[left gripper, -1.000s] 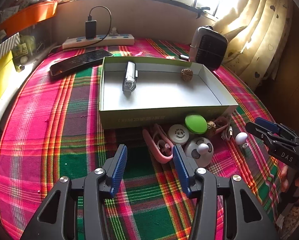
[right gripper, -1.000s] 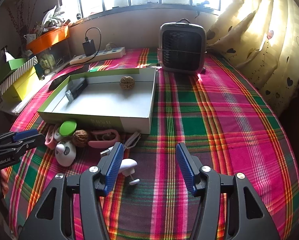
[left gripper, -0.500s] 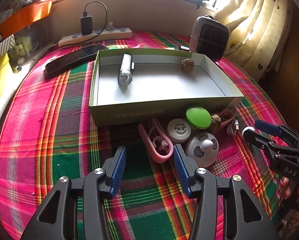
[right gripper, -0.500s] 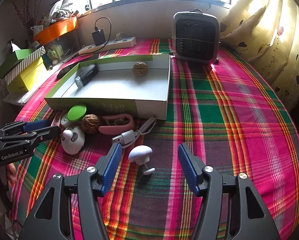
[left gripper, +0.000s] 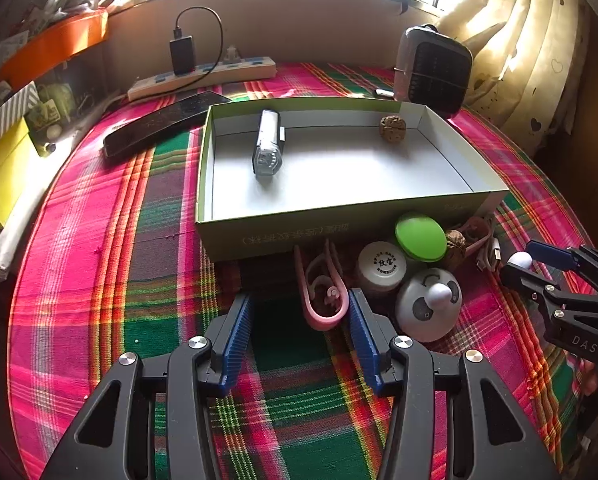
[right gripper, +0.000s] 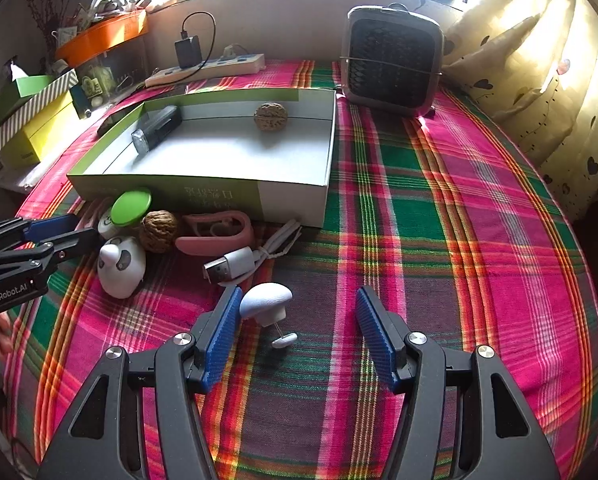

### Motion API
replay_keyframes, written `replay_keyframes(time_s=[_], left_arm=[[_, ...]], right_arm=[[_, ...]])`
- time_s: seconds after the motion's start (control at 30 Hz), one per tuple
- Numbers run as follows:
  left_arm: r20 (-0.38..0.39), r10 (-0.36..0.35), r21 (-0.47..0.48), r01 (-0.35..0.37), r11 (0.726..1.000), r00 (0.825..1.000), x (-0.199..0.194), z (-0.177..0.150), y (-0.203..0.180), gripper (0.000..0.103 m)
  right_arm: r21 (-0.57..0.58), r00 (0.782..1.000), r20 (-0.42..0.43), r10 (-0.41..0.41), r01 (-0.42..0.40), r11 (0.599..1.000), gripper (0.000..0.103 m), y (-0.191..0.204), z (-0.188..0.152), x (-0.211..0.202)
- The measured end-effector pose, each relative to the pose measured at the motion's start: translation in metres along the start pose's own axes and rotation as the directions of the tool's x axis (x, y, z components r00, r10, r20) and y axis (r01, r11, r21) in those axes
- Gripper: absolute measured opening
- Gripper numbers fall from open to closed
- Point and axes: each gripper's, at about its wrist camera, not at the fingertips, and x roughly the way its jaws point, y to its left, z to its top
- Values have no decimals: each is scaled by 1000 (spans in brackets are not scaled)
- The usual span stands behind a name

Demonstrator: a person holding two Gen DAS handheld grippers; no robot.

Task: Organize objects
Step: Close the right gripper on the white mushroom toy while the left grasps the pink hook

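Observation:
A green box [left gripper: 339, 228] [right gripper: 291, 200] holds a black light [left gripper: 267, 146] and a walnut [left gripper: 393, 128]. In front of it lie a pink clip [left gripper: 323, 292], a white jar [left gripper: 381, 266], a green lid [left gripper: 419, 236], a panda toy [left gripper: 427, 308] [right gripper: 121, 266], a second walnut [right gripper: 159, 230] and a USB cable [right gripper: 235, 262]. My left gripper [left gripper: 299, 312] is open, its right finger beside the pink clip. My right gripper [right gripper: 295, 312] is open around a white mushroom-shaped hook [right gripper: 265, 304], which lies by its left finger.
A small heater [right gripper: 391, 64] stands behind the box at the right. A power strip [left gripper: 203, 76] and a dark phone [left gripper: 163, 120] lie at the back left. Yellow and green boxes [right gripper: 31, 120] stand at the left edge. Curtains [right gripper: 539, 80] hang on the right.
Both grippers have moved forward. The left one has closed in on the pink clip. The right one now has the white hook between its fingers.

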Motion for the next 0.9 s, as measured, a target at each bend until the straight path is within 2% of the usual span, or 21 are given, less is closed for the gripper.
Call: replay_keyframes(time_s=[0.53, 0.9], left_arm=[[-1, 37, 25, -37, 999, 999, 9, 9, 0, 46], [7, 33, 9, -33, 999, 999, 9, 9, 3, 46]], right_arm=[[-1, 1000, -4, -12, 12, 1000, 59, -1, 2, 2], [-3, 1000, -1, -10, 10, 1000, 57, 0, 2, 2]])
